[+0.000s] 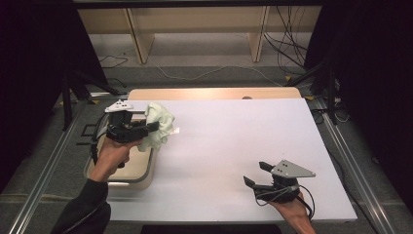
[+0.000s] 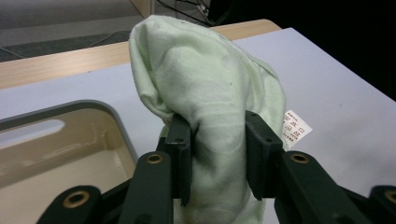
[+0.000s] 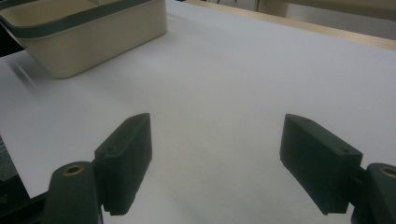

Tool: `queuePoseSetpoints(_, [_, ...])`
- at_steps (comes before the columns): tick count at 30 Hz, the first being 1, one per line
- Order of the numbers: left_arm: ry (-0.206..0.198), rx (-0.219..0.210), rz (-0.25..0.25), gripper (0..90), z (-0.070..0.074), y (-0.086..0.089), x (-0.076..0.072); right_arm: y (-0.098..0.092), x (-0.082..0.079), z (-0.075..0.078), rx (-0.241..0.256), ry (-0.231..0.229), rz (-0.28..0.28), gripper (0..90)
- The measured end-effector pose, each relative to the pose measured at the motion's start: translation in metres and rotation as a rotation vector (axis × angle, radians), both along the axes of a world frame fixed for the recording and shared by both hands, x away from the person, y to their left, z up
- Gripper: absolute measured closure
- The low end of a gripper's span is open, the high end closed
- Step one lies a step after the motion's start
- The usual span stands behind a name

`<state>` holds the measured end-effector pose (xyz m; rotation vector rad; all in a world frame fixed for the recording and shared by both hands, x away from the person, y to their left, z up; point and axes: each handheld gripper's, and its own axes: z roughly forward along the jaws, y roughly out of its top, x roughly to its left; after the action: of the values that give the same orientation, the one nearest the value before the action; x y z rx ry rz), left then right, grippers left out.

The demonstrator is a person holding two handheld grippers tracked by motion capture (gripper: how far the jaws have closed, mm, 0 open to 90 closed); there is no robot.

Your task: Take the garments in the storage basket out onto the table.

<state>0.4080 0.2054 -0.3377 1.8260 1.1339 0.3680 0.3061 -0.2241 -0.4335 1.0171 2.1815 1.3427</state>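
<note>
One soft cloth held up in the left jaws, right jaws waiting apart.

At the left of the worktop (image 1: 234, 146), the left gripper (image 1: 146, 127) has its jaws closed on a pale green cloth (image 2: 205, 107) — they pinch it near the bunched lower part, and the rest stands above them as a loose lump, just beside the beige tub (image 1: 141, 171) and above its far corner. A small white label (image 2: 296, 128) hangs at the cloth's side. I judge the cloth light, limp and not fragile; it folds easily, so a grip on a thick gathered part is safer than a thin edge. At the right, the right gripper (image 1: 257, 174) hovers low over bare worktop — jaws wide, holding nothing.
</note>
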Motion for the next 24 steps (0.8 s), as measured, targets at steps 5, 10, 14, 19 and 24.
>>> queuePoseSetpoints(5, [0.001, 0.005, -0.031, 66.4, 0.0, -0.012, 0.002, 0.0, 0.0, 0.0, 0.0, -0.002, 0.0, 25.9])
queuePoseSetpoints(10, [-0.008, -0.003, -0.062, 66.3, 0.001, -0.024, 0.004, 0.0, 0.0, 0.0, 0.002, -0.007, 0.003, 25.9])
queuePoseSetpoints(14, [-0.009, -0.007, -0.076, 66.3, 0.0, -0.033, 0.006, -0.001, 0.0, 0.0, 0.002, -0.007, 0.002, 25.9])
queuePoseSetpoints(19, [-0.008, -0.006, -0.095, 66.4, -0.003, -0.043, 0.008, 0.0, 0.0, 0.0, 0.003, -0.002, 0.0, 25.9])
queuePoseSetpoints(24, [-0.008, -0.006, -0.111, 66.3, -0.005, -0.049, 0.01, -0.001, 0.0, 0.0, 0.003, -0.001, 0.0, 25.9])
